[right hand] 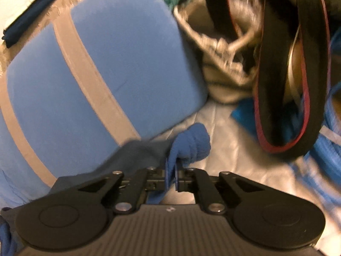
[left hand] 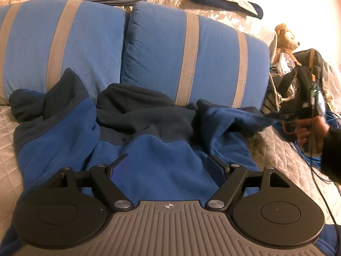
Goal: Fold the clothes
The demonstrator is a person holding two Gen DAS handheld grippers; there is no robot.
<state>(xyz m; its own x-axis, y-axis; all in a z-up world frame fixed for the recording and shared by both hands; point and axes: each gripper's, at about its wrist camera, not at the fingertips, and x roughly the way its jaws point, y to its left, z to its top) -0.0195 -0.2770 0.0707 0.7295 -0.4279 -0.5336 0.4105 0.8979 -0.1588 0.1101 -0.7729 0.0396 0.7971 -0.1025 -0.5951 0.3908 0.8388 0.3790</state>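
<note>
Right wrist: jaws on fleece

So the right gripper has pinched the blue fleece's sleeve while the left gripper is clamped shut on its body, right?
Not quite. The left gripper is open above the fleece, as the left wrist view shows. The right gripper is indeed shut on the sleeve.

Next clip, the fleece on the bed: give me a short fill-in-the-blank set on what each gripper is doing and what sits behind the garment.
1. The right gripper is shut on a bunched fold of the blue ____.
2. The left gripper hovers over the garment with its jaws ____.
3. Behind the fleece jacket lean two blue pillows with ____ stripes.
4. Past the right pillow sits a brown ____ bear.

Missing words: fleece jacket; open; grey; teddy
</note>
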